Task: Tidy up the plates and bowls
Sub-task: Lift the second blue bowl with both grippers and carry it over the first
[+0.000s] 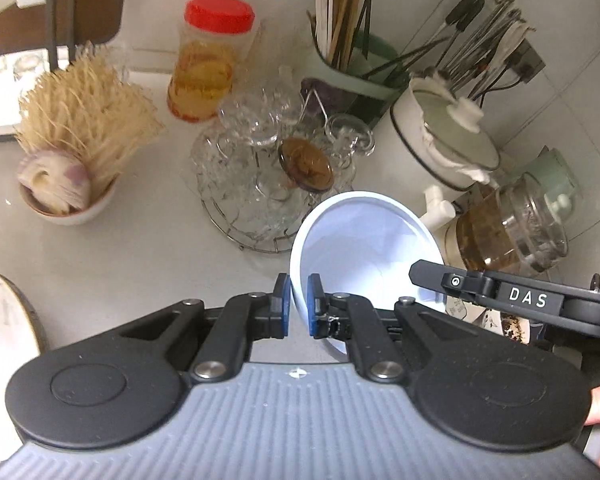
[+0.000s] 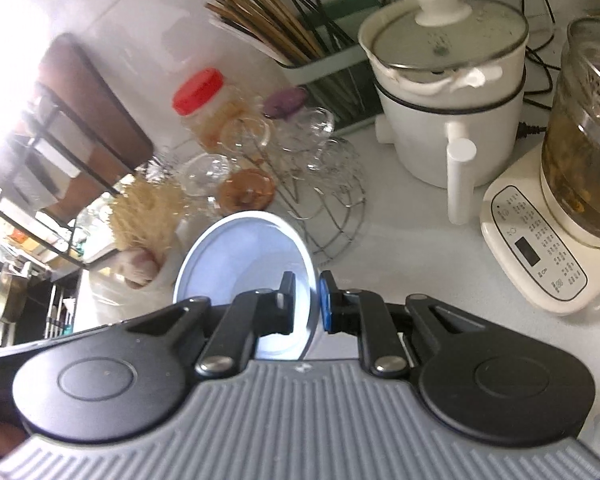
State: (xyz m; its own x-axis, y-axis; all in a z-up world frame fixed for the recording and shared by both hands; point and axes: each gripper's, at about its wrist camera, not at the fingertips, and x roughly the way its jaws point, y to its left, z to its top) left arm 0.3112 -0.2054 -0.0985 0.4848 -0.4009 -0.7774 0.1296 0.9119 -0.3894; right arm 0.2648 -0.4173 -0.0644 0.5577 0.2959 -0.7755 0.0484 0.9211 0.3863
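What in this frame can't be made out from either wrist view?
- White bowl: lower part hidden behind the left gripper body; in the right view, behind the right gripper.
- Plate: cut off by the left view's edge.
- Kettle base panel labels: too small to read.

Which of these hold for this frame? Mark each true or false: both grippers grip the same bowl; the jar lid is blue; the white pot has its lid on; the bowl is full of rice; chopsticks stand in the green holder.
1. Both the left gripper and the right gripper are closed on the rim of one pale blue bowl. True.
2. The jar has a blue lid. False: it is red.
3. The white pot has its lid on. True.
4. The bowl is full of rice. False: it is empty.
5. Chopsticks stand in the green holder. True.
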